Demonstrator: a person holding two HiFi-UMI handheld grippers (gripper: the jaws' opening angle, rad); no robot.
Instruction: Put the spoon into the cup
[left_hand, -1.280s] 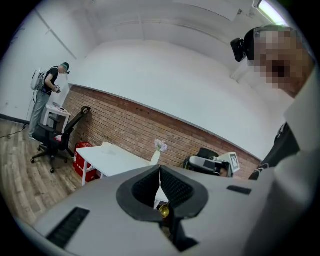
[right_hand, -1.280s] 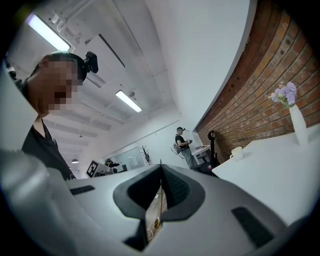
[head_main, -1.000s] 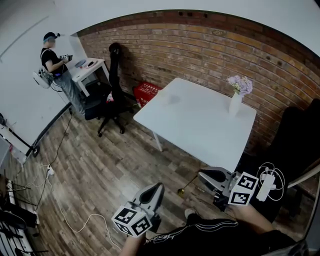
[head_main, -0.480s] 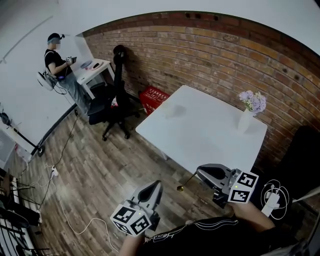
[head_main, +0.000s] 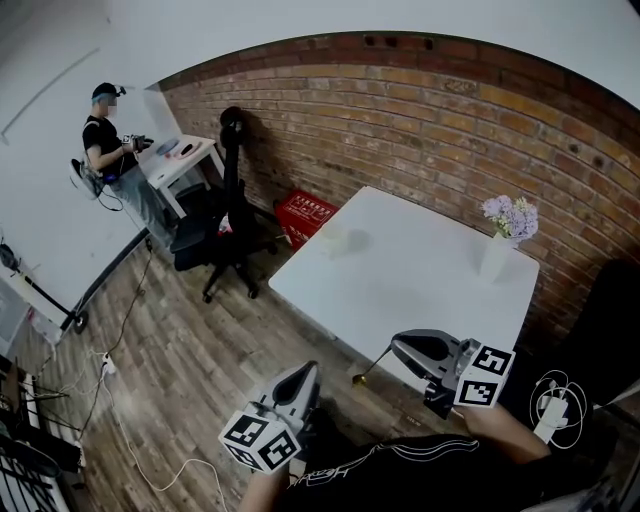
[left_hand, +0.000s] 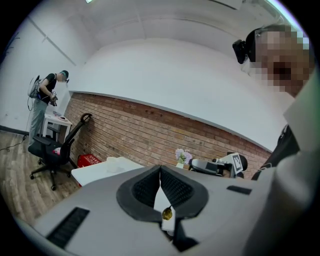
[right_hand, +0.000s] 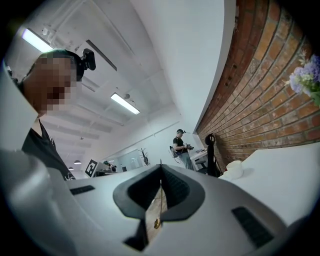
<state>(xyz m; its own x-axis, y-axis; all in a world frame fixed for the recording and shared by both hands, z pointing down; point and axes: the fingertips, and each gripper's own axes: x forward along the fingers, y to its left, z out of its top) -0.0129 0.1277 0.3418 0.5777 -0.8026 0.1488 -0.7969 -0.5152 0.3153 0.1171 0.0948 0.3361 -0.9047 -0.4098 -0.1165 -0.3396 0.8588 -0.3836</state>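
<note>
A pale white cup (head_main: 335, 241) stands near the far left corner of the white table (head_main: 420, 280); it shows too in the right gripper view as the cup (right_hand: 234, 169). My right gripper (head_main: 398, 346) hovers off the table's near edge, shut on the thin handle of a gold spoon (head_main: 372, 365) whose bowl hangs down to the left. The spoon (right_hand: 158, 205) runs between the closed jaws of the right gripper (right_hand: 160, 172). My left gripper (head_main: 308, 374) sits lower left over the floor, shut and holding nothing. Beyond the left gripper (left_hand: 160, 172) the spoon bowl (left_hand: 166, 214) shows.
A white vase of lilac flowers (head_main: 500, 245) stands at the table's far right by the brick wall. A black office chair (head_main: 225, 235) and a red crate (head_main: 305, 212) sit left of the table. A person (head_main: 110, 150) stands at a small white desk. Cables lie on the wood floor (head_main: 150, 400).
The view has shifted, so the table sits lower and to the right in the picture. Both grippers keep about the same places, the right one still holding the spoon.
</note>
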